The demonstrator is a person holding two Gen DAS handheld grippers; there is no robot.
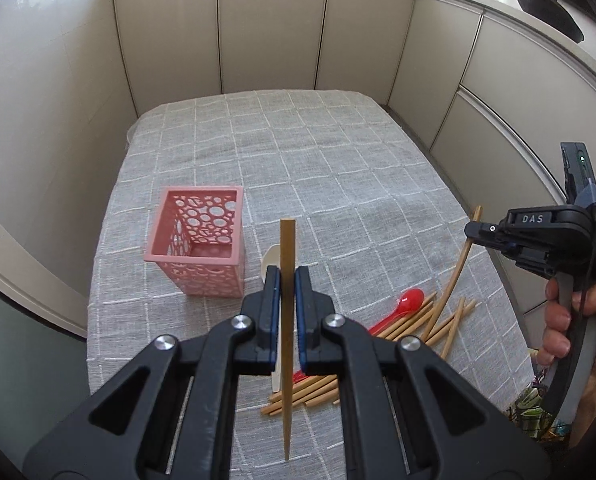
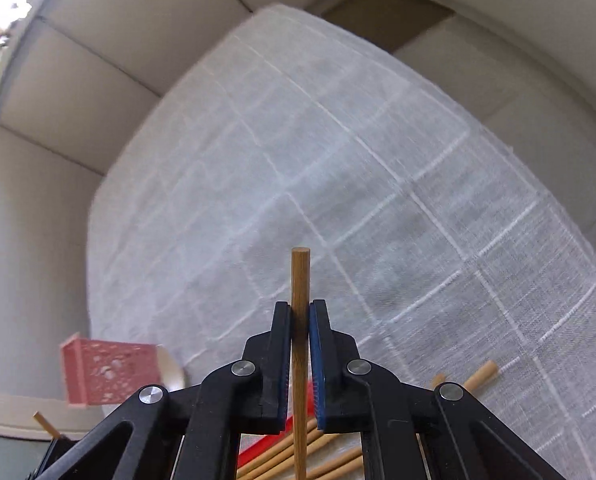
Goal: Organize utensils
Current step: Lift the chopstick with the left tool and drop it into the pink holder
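Note:
My left gripper [image 1: 287, 280] is shut on a wooden chopstick [image 1: 287, 320] held upright above the table, just right of the pink perforated holder [image 1: 196, 248]. My right gripper [image 2: 300, 316] is shut on another wooden chopstick [image 2: 299, 280]; it shows in the left wrist view [image 1: 474, 232] at the right, lifted over the table edge with its chopstick [image 1: 456, 276] hanging down. A pile of wooden chopsticks [image 1: 418, 328], a red spoon [image 1: 408, 302] and a white spoon [image 1: 269, 264] lie on the cloth. The holder also shows in the right wrist view [image 2: 106, 372] at the lower left.
The table has a grey checked cloth [image 1: 298, 160] and stands in a corner of beige panel walls [image 1: 258, 32]. The table's right edge [image 1: 498, 264] lies under my right gripper. Loose chopsticks [image 2: 474, 376] lie near that edge.

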